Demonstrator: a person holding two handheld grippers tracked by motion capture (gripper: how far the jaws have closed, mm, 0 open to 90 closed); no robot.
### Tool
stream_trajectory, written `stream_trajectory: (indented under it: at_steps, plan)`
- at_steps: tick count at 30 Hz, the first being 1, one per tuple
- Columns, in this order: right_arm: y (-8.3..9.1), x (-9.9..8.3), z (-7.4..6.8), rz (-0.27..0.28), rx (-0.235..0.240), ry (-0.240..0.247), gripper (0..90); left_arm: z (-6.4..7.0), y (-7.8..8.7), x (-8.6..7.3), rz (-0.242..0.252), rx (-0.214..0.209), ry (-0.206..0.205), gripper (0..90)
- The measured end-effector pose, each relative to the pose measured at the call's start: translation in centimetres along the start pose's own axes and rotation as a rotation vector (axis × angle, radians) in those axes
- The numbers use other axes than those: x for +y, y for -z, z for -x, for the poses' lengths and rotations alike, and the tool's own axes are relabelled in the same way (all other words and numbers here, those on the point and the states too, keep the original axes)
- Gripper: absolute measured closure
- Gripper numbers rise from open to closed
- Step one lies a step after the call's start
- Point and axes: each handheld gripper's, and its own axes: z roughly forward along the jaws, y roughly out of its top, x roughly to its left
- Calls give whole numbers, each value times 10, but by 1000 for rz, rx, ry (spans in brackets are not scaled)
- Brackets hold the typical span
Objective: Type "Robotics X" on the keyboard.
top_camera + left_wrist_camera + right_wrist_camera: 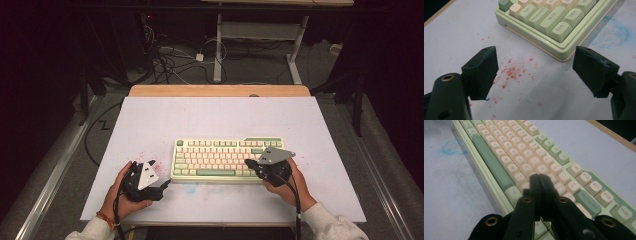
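Jaws of the right gripper (539, 178) are pressed together, their tips poised over the cream keys near the right end of the keyboard (227, 159); whether they touch a key cannot be told. On the left gripper (535, 71) the jaws stand wide apart above the white desk (165, 120), with nothing between them, just beside the keyboard's near left corner where Ctrl and Shift sit. Red specks (510, 72) dot the desk under them, and a blue smudge (616, 35) lies in front of the keyboard. It rests flat, centred on the desk.
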Motion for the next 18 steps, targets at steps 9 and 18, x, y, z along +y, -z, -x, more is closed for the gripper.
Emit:
stream_trajectory:
  at_steps: [9,18]
  plan:
    - [-27,23,4,-27,19,15,900,0,-1,0,-8,-11,2,195]
    - [-61,38,7,-82,26,23,900,0,-1,0,-5,-20,6,195]
